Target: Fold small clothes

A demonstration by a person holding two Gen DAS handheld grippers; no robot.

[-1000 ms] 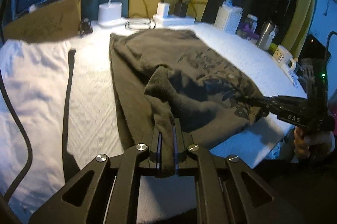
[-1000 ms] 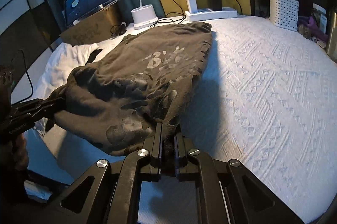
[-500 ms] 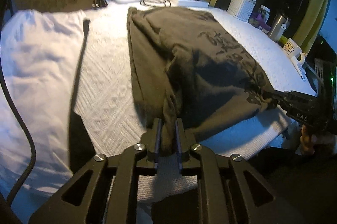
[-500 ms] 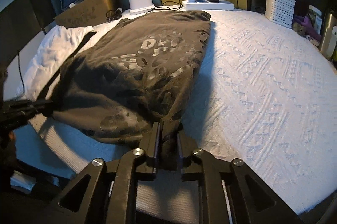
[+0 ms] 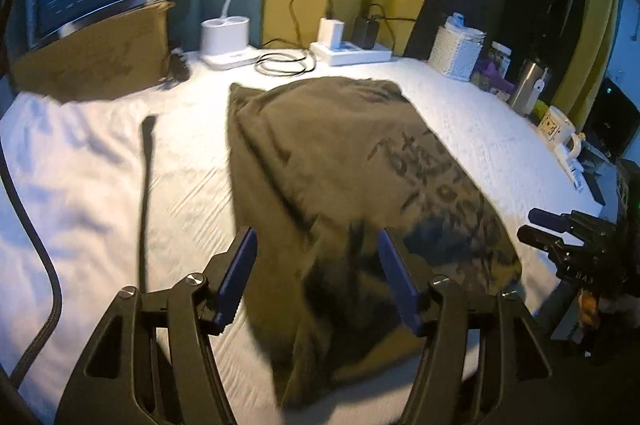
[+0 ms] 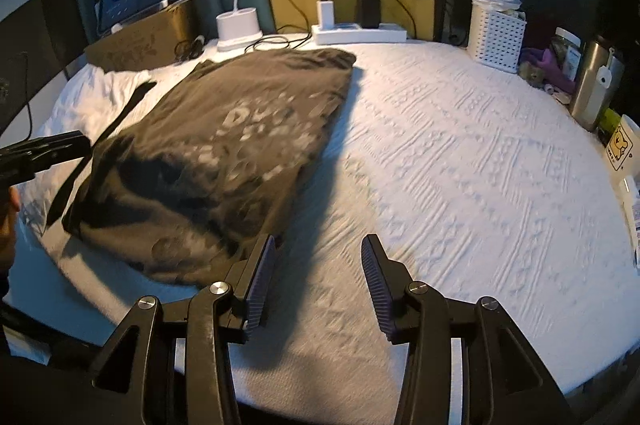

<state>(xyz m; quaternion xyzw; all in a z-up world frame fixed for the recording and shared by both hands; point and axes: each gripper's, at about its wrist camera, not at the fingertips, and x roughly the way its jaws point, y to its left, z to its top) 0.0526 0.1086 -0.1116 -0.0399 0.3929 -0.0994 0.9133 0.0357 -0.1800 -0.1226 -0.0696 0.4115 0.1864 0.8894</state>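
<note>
We have just been opening both pairs of jaws: our left gripper (image 5: 316, 273) stands spread over the near hem of the dark printed T-shirt (image 5: 340, 161) without pinching it, and our right gripper (image 6: 318, 271) is spread with only the white quilted bedspread (image 6: 460, 153) between its pads. The shirt lies folded lengthwise, running from 6 toward 12 o'clock in the left view, at 10 o'clock from the right jaws. We judge it was let go here so the fold settles flat before the next one.

The left claw (image 5: 314, 277) has just been opening, its blue pads spread and angled downward. The right claw (image 6: 316, 275) has likewise been opening, its jaws gripping nothing.
</note>
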